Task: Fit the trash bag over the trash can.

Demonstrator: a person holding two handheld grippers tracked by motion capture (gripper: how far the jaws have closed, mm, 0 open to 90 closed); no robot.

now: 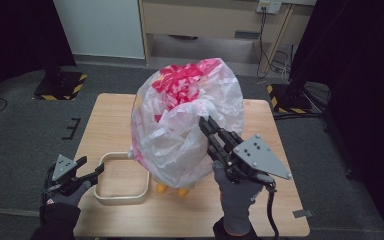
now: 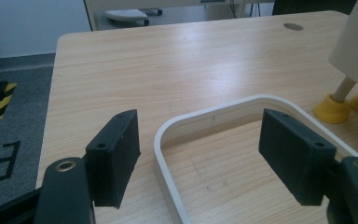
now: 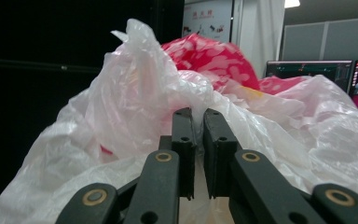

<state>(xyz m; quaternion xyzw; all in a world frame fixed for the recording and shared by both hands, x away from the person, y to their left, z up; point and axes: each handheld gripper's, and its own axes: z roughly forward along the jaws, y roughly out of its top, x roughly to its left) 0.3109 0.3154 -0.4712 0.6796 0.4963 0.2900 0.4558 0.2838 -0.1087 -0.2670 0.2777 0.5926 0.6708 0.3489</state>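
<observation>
Overhead light falls evenly on the table (image 1: 110, 125) (dark surroundings); glare streaks its wood, and nearby jaws blur.

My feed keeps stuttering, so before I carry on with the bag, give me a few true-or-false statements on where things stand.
1. The right gripper is at the plastic bag, fingers nearly together with a fold of film between them. True.
2. The left gripper is clamped shut on the bag. False: its fingers stand wide apart near the tray, one on each side of its rim.
3. The bag lies flat on the table. False: it stands up, draped over something with yellow feet.
4. The bag is white with red print at the top. True.
5. The tray is full of items. False: what shows inside its rim is bare wood.
</observation>
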